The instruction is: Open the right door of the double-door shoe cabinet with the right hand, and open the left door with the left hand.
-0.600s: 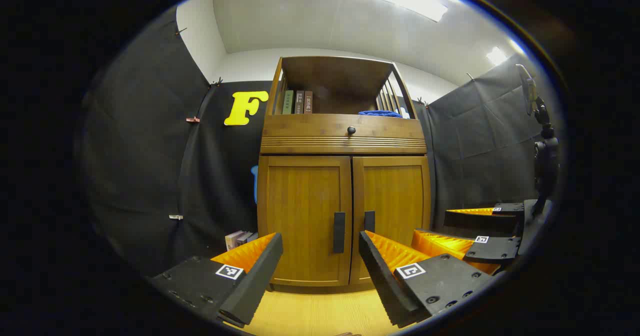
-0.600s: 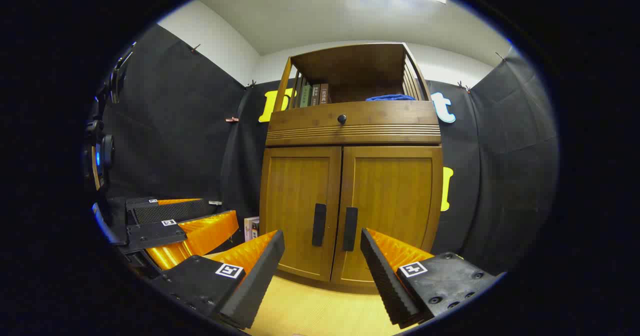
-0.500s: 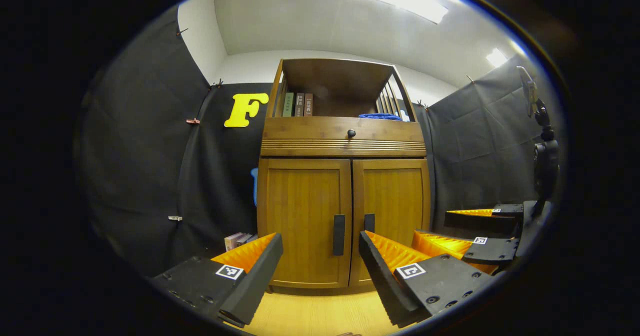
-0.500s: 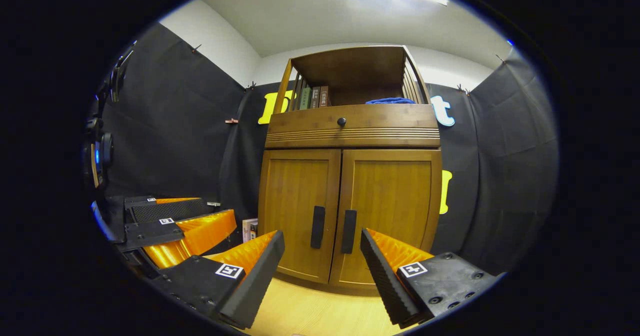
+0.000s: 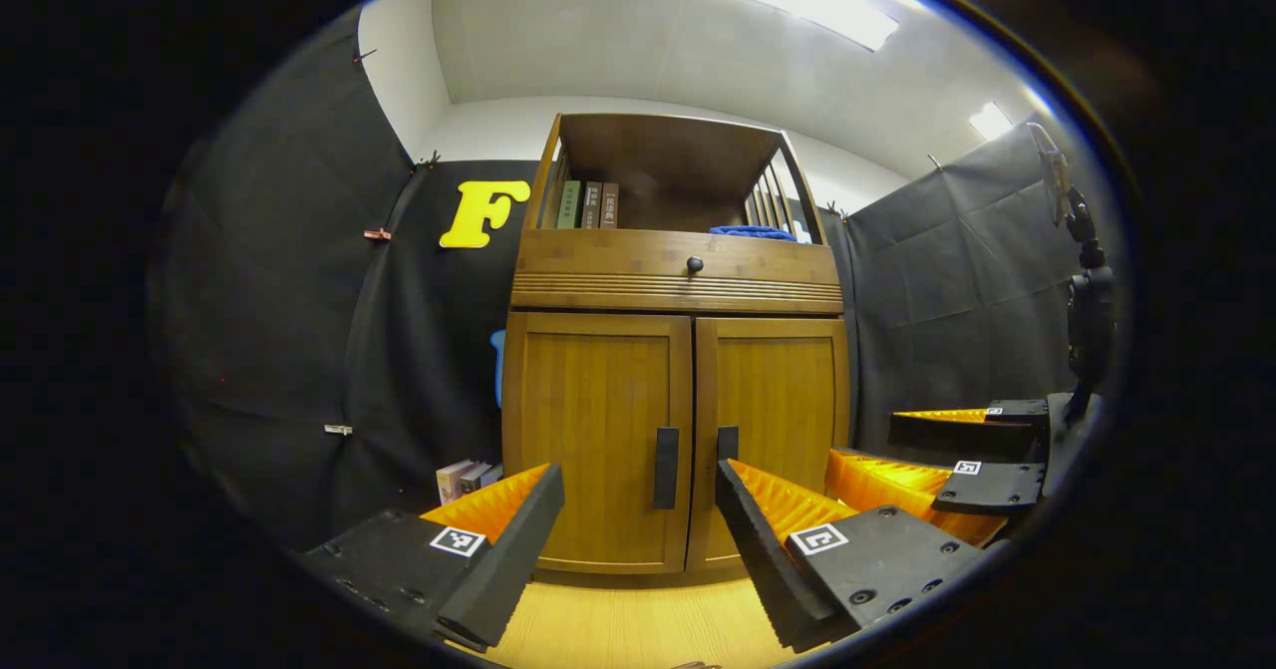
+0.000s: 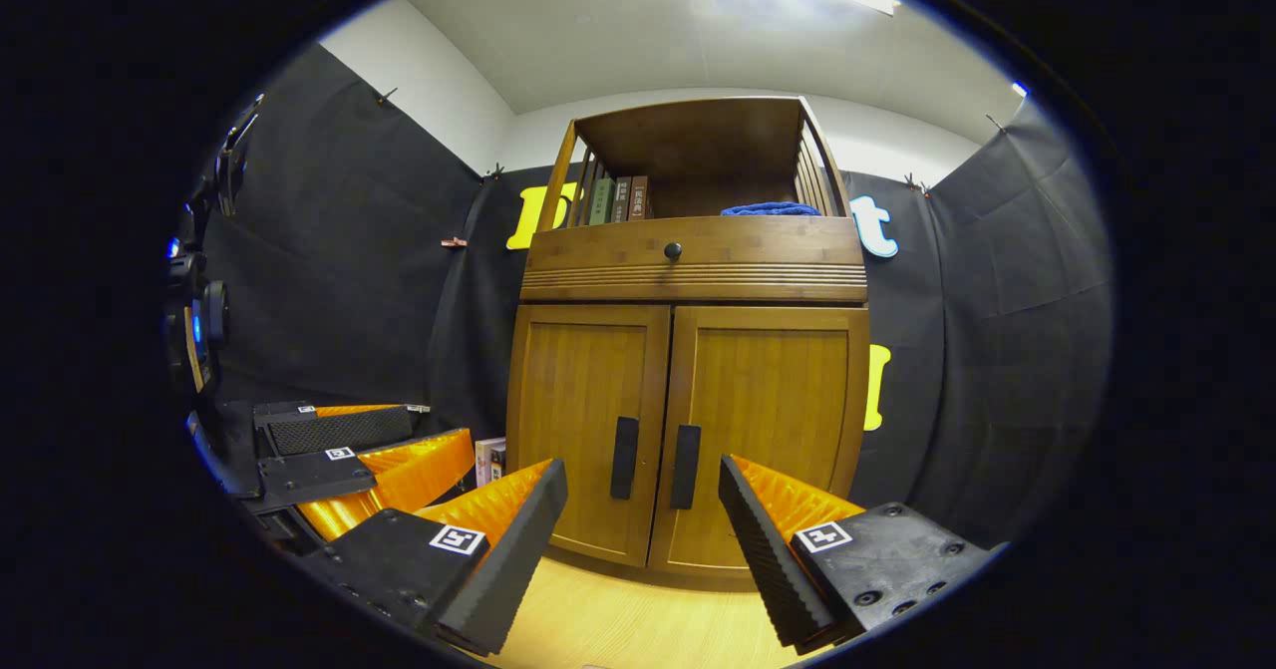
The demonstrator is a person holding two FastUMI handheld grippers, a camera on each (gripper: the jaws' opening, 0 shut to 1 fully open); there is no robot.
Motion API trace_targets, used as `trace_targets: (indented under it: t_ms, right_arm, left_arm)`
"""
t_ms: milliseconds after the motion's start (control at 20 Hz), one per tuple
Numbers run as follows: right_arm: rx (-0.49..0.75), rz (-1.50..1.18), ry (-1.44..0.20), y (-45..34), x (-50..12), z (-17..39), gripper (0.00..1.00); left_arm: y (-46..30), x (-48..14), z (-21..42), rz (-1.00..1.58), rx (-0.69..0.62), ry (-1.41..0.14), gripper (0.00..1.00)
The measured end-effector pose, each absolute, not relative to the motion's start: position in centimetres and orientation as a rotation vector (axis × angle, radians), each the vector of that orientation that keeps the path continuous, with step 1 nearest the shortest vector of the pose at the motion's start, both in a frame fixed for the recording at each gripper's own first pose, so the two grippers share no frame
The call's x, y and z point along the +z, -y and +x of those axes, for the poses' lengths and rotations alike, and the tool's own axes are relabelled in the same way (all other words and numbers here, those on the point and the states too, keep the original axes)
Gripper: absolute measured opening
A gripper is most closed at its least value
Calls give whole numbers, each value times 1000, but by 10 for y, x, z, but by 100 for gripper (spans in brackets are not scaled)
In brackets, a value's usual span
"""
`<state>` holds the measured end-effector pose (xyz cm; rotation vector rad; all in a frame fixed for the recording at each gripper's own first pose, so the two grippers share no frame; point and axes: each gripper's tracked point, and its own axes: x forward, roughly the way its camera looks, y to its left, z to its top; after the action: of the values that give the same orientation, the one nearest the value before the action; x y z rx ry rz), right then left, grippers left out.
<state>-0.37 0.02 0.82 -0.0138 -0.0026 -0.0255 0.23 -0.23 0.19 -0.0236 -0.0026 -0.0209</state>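
A wooden shoe cabinet (image 5: pixel 678 280) (image 6: pixel 693 270) stands ahead with both doors closed. Its left door (image 5: pixel 593 430) (image 6: pixel 583 420) and right door (image 5: pixel 783 400) (image 6: pixel 768 420) meet at two black vertical handles, the left handle (image 5: pixel 666 468) (image 6: pixel 625 458) and the right handle (image 5: pixel 728 443) (image 6: pixel 685 466). My left gripper (image 5: pixel 638 549) is open, well short of the doors, with nothing between its fingers. My right gripper (image 6: pixel 643 549) is open too, also short of the doors; in the left gripper view it appears low on the right (image 5: pixel 947 460). The left gripper appears low on the left (image 6: pixel 349 450) in the right gripper view.
Above the doors is a drawer with a black knob (image 5: pixel 695 264), and an open shelf holding books (image 5: pixel 588 205) and a blue cloth (image 5: pixel 753 232). More books (image 5: pixel 464 477) lie on the light wood floor (image 5: pixel 638 624) left of the cabinet. A stand with a device (image 5: pixel 1082 280) rises at the right.
Both views have shifted slightly: the cabinet sits a little further left in each. Both grippers stay open and the doors stay closed.
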Motion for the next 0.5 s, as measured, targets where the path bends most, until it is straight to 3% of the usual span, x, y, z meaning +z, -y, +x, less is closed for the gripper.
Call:
trace_targets:
  t_ms: [500]
  right_arm:
    - [-40, -16, 7, 1, 9, -11, 97]
  left_arm:
    - [3, 4, -4, -13, -25, -2, 95]
